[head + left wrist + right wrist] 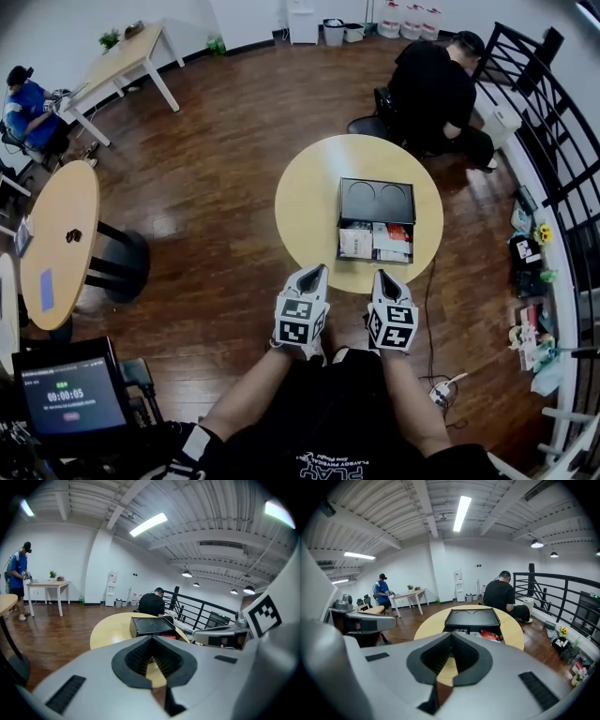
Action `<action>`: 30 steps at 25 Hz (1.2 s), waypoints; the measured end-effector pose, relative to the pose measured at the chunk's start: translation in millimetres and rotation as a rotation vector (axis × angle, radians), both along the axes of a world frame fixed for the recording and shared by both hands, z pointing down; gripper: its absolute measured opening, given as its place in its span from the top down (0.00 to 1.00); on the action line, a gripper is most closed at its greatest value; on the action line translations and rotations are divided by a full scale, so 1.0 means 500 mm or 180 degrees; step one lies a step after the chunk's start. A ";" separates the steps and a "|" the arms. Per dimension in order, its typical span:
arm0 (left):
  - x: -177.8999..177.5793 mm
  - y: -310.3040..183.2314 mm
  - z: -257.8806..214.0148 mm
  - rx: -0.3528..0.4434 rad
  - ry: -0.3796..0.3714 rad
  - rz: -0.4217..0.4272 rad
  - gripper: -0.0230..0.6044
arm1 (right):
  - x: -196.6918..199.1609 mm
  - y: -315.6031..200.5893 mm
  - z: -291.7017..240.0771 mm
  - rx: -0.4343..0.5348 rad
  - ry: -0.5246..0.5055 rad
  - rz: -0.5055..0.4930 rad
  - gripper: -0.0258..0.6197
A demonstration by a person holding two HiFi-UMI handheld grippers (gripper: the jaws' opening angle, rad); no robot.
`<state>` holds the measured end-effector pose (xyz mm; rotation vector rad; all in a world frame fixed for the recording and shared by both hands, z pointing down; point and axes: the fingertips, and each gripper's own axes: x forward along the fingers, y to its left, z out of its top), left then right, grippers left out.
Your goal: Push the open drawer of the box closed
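A black box (375, 200) stands on a round yellow table (309, 206). Its drawer (375, 242) is pulled out toward me and holds white and red packets. Both grippers hover at the table's near edge, short of the drawer and apart from it. The left gripper (317, 270) is shut with nothing in it, and so is the right gripper (382, 277). In the left gripper view the box (151, 625) sits beyond the closed left gripper (151, 638). In the right gripper view the box (472, 619) and the open drawer (480, 633) lie straight ahead of the right gripper (451, 634).
A person in black (431, 84) sits at the table's far side. A black railing (553, 122) runs along the right. Another round table (56, 234) stands to the left, with a screen (70, 394) at bottom left. A cable and plug strip (441, 389) lie on the floor.
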<state>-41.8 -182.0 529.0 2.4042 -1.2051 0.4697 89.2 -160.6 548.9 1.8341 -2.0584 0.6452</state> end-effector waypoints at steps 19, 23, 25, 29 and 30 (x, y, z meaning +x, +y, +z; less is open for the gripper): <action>0.059 -0.099 0.076 -0.0118 -0.0194 0.0085 0.97 | 0.029 -0.054 0.127 -0.0368 -0.0070 -0.0102 0.95; 0.061 -0.111 0.098 -0.0188 -0.0242 0.0058 0.97 | 0.033 -0.055 0.162 -0.0446 -0.0033 -0.0152 0.95; 0.061 -0.113 0.113 -0.0228 -0.0266 0.0034 0.97 | 0.037 -0.055 0.178 -0.0475 -0.0032 -0.0169 0.95; 0.048 -0.107 0.129 -0.0307 -0.0306 -0.0018 0.97 | 0.037 -0.056 0.175 -0.0457 0.0040 -0.0199 0.95; 0.045 -0.105 0.132 -0.0327 -0.0314 -0.0030 0.97 | 0.038 -0.056 0.177 -0.0475 0.0054 -0.0196 0.95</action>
